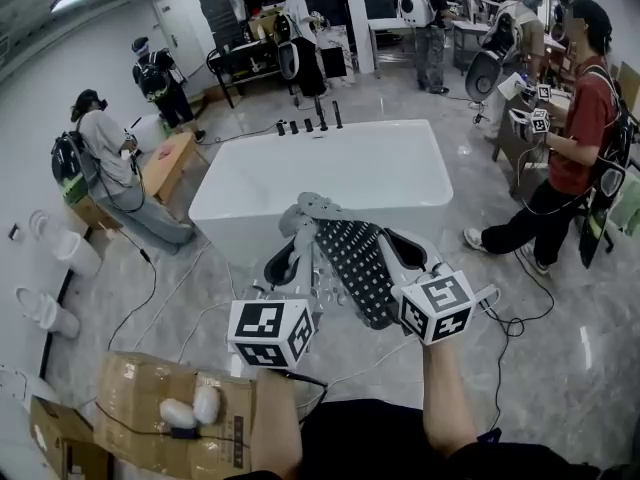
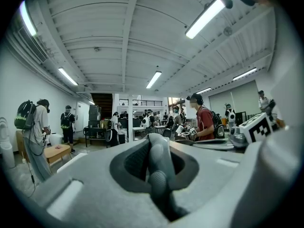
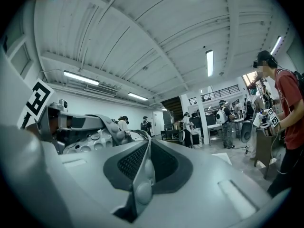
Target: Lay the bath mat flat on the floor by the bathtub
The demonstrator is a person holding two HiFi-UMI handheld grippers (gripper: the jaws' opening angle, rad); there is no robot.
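Observation:
The bath mat is grey and knobbly with a dark dotted underside. It hangs bunched in the air between my two grippers, in front of the white bathtub. My left gripper is shut on the mat's left edge. In the left gripper view that edge stands pinched between the jaws. My right gripper is shut on the mat's right edge, which shows as a thin fold in the right gripper view. Both grippers point level toward the tub.
Grey marble floor with cables lies before the tub. An open cardboard box sits at the lower left. Dark bottles stand on the tub's far rim. A person in a red shirt stands at the right, and another crouches at the left.

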